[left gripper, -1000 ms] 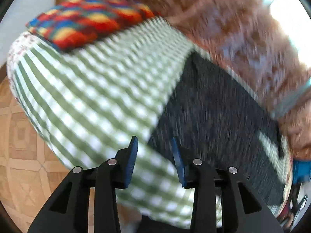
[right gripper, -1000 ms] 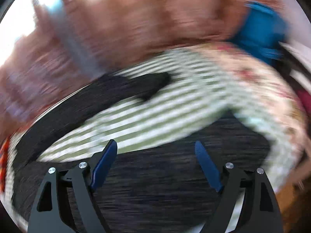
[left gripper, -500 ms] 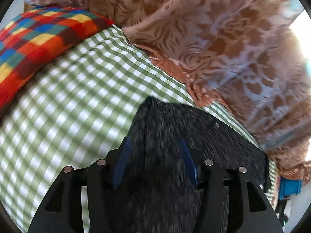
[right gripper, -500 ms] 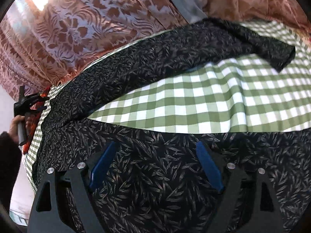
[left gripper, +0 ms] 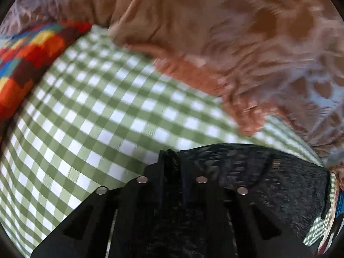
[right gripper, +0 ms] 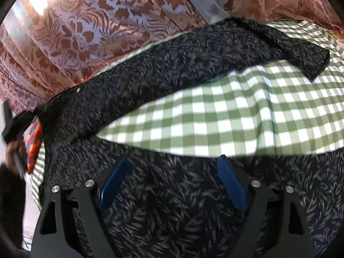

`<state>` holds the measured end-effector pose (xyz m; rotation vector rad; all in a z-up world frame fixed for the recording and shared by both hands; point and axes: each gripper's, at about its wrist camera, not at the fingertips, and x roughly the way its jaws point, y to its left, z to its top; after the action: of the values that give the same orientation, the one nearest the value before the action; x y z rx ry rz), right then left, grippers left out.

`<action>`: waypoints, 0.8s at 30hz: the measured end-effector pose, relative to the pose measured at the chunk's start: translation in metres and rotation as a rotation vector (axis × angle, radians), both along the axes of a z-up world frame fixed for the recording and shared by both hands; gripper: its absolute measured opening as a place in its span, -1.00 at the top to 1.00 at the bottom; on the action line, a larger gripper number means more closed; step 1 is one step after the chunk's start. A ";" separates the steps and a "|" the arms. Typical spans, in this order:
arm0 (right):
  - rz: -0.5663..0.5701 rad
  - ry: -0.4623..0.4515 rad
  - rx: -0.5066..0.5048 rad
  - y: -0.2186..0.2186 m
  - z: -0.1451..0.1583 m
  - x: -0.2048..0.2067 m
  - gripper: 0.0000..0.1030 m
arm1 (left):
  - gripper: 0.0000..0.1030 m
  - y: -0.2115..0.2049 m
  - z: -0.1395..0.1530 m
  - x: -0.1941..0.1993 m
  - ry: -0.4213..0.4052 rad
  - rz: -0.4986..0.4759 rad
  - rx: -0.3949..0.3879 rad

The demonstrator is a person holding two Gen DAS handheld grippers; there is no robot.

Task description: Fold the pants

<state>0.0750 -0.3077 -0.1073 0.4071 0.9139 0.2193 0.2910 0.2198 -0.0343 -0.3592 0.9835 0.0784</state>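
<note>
L wrist view, L to R: bright patchwork cushion (left gripper: 28,64) at far L edge, on green-check sheet (left gripper: 103,111). Brown patterned curtain (left gripper: 247,43) across top and R, hem resting on sheet. L gripper (left gripper: 172,157) low centre, jaws nearly together, pinched on edge of black pants (left gripper: 268,176); fabric bunched between fingers. Pants spread R from there along sheet. View blurred.

R wrist view, L to R: hand (right gripper: 13,152) at far L edge w/ L gripper (right gripper: 13,122) clamped on pants (right gripper: 172,81) corner, cushion (right gripper: 34,142) just beside. One leg stretched diagonally up to R along curtain (right gripper: 86,32), hem at upper R. Sheet (right gripper: 236,116) bare in wedge between legs. R gripper (right gripper: 174,167) bottom centre, jaws wide apart, gripping nothing, blue pads (right gripper: 231,185) over nearer part of pants.
</note>
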 end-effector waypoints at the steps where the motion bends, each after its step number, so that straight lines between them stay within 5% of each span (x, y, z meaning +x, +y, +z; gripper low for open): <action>1: 0.006 0.000 0.026 0.000 0.003 0.005 -0.64 | 0.82 -0.003 0.014 -0.014 -0.062 -0.023 -0.007; 9: 0.059 0.020 0.235 0.012 0.025 0.078 -0.47 | 0.88 -0.047 0.096 -0.145 -0.387 -0.330 -0.048; 13: 0.017 0.063 0.374 0.011 0.030 0.130 -0.39 | 0.90 -0.066 0.100 -0.204 -0.427 -0.425 -0.093; 17: -0.053 0.133 0.352 0.014 0.024 0.177 -0.21 | 0.90 -0.071 0.091 -0.246 -0.416 -0.445 -0.131; 19: -0.096 0.185 0.327 0.014 0.014 0.193 0.13 | 0.90 -0.073 0.085 -0.256 -0.400 -0.446 -0.146; 24: -0.118 0.144 0.293 0.013 0.020 0.213 0.88 | 0.90 -0.077 0.073 -0.270 -0.370 -0.446 -0.151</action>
<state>0.2878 -0.2949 -0.0869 0.7542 0.9983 0.2183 0.0210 0.1431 0.0392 -0.2720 0.6837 -0.4546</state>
